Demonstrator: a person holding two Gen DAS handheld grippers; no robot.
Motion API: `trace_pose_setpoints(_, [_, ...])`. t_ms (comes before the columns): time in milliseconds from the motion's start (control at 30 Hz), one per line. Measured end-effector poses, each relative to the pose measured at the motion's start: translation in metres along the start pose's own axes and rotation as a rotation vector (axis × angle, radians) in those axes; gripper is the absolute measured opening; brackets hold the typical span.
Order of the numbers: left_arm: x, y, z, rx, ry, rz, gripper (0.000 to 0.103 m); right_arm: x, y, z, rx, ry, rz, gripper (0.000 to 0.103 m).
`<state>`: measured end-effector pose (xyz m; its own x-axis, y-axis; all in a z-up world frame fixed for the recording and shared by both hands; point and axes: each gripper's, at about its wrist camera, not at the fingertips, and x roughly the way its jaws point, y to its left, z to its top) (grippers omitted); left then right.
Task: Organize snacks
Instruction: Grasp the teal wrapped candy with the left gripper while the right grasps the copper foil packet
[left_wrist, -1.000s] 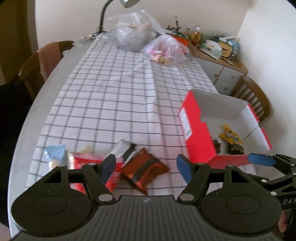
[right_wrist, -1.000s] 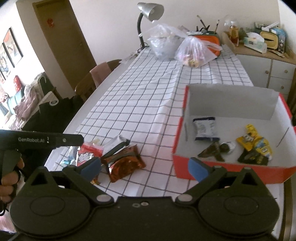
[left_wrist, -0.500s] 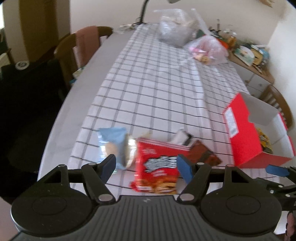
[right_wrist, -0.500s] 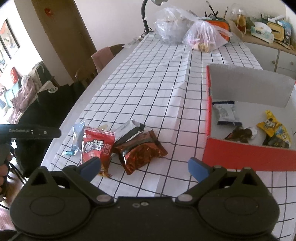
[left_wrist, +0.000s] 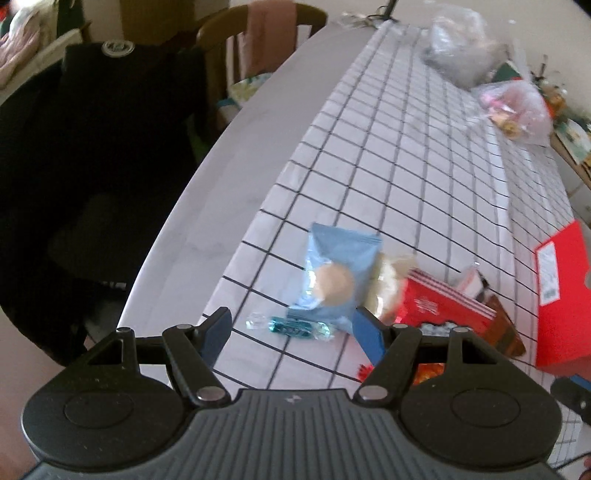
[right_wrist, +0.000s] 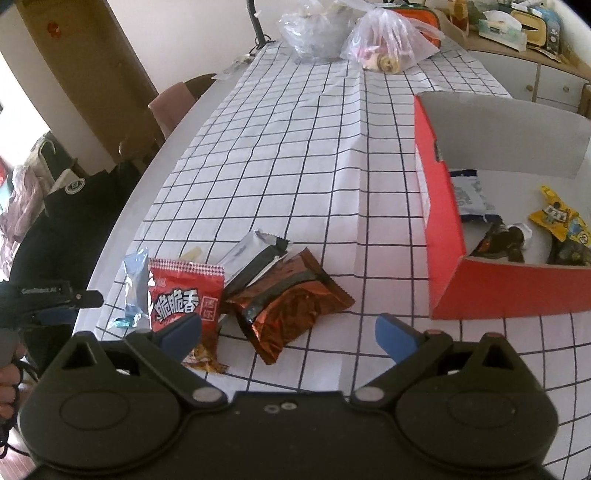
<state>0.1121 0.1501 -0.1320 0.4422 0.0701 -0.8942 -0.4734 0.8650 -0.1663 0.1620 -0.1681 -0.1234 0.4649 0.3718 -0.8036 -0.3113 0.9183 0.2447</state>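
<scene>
Snacks, loose lot, lying in a cluster near the front left edge of a checked tablecloth (right_wrist: 295, 155). Left gripper (left_wrist: 291, 334): jaws spread, nothing between the pads, poised above a small teal-wrapped candy (left_wrist: 295, 328); just beyond it lies a light blue packet (left_wrist: 338, 273) with a round biscuit showing, and a pale wrapped piece (left_wrist: 388, 284) touching its right side. Right gripper (right_wrist: 288, 332): jaws likewise spread and empty, poised over a brown foil packet (right_wrist: 291, 302). Beside that packet, to its left, a red crisp packet (right_wrist: 184, 291) with white lettering, partly under the left fingertip; behind, a silver-and-black wrapper (right_wrist: 255, 254) overlapping the brown one. Red cardboard box (right_wrist: 450, 236), open-topped, to the right and apart from the cluster, holding a white-and-blue sachet (right_wrist: 471, 195), a dark wrapped piece (right_wrist: 498, 243) and a yellow packet (right_wrist: 561, 218). Two clear plastic bags (right_wrist: 384, 40) at the far end of the table.
</scene>
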Motion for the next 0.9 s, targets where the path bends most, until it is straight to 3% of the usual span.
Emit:
trace_pose_setpoints(233, [0.031, -0.006, 0.001, 0.1, 0.077, -0.009, 0.07, 0.012, 0.005, 0.003, -0.005, 0.021, -0.012, 0.1])
trace_pose_setpoints(500, [0.042, -0.007, 0.003, 0.378, 0.087, -0.108, 0.068, 0.023, 0.007, 0.007, -0.015, 0.041, -0.038, 0.099])
trace_pose_setpoints(767, [0.048, -0.011, -0.004, 0.52, 0.091, -0.167, 0.058, 0.035, 0.014, 0.004, -0.008, 0.069, -0.041, 0.098])
trace_pose_setpoints(900, [0.053, -0.011, -0.006, 0.54, 0.103, -0.194, 0.056, 0.037, 0.013, 0.004, -0.002, 0.074, -0.045, 0.097])
